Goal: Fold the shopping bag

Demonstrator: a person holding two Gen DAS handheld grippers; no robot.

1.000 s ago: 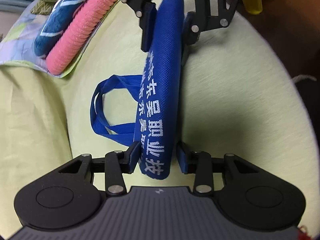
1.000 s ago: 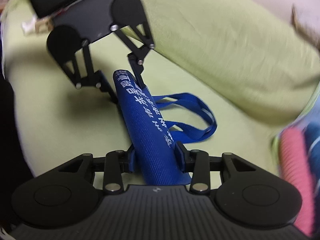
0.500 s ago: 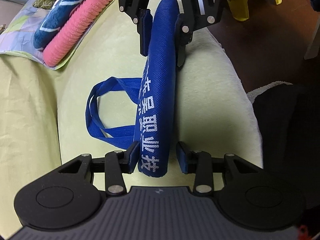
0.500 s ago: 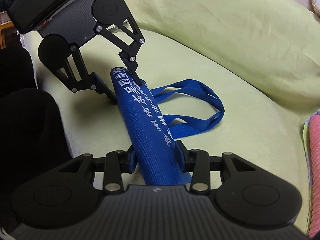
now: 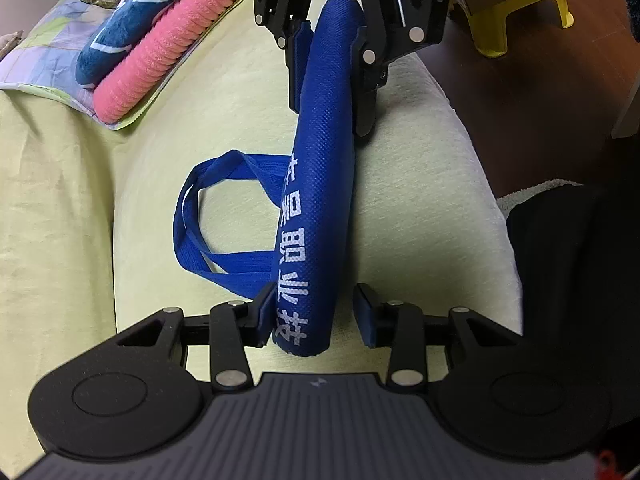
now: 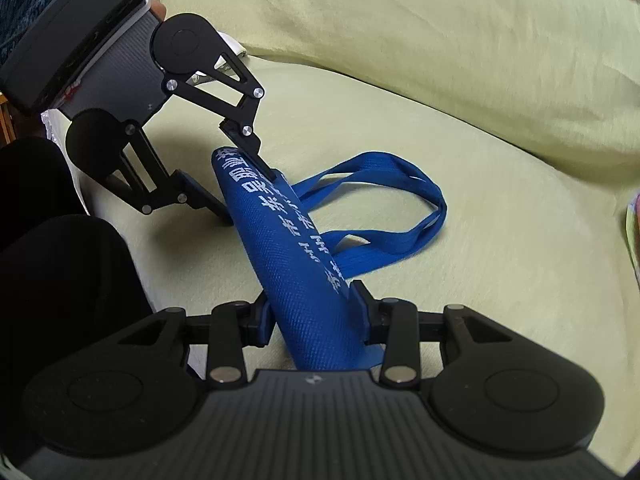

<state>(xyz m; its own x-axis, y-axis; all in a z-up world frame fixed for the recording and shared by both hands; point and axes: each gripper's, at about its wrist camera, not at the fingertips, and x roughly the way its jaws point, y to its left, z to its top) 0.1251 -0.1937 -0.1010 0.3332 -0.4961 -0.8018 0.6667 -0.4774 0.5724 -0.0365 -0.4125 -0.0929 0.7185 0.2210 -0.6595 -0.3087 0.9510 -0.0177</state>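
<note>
A blue shopping bag (image 5: 320,184) with white lettering is folded into a long narrow strip and spans between my two grippers above a yellow-green cushion (image 5: 420,200). Its two handles (image 5: 188,236) trail out sideways onto the cushion. My left gripper (image 5: 316,314) is open around the near end: the left pad touches the fabric, and a gap shows at the right pad. My right gripper (image 5: 330,120) is shut on the far end. In the right wrist view the bag (image 6: 280,248) fills my right gripper (image 6: 310,312), and my left gripper (image 6: 250,198) straddles the other end.
A pink towel (image 5: 168,52) and a dark blue cloth (image 5: 120,36) lie stacked on a patterned cover at the back left. A yellow stool (image 5: 520,12) stands on the brown floor. A person's dark-clothed legs (image 6: 60,280) are beside the cushion's edge. A big back cushion (image 6: 440,40) rises behind.
The left gripper has shifted sideways, so the cushion's edge, the floor and the dark legs have come into its view. The right gripper has rolled a little. Both stay on the bag.
</note>
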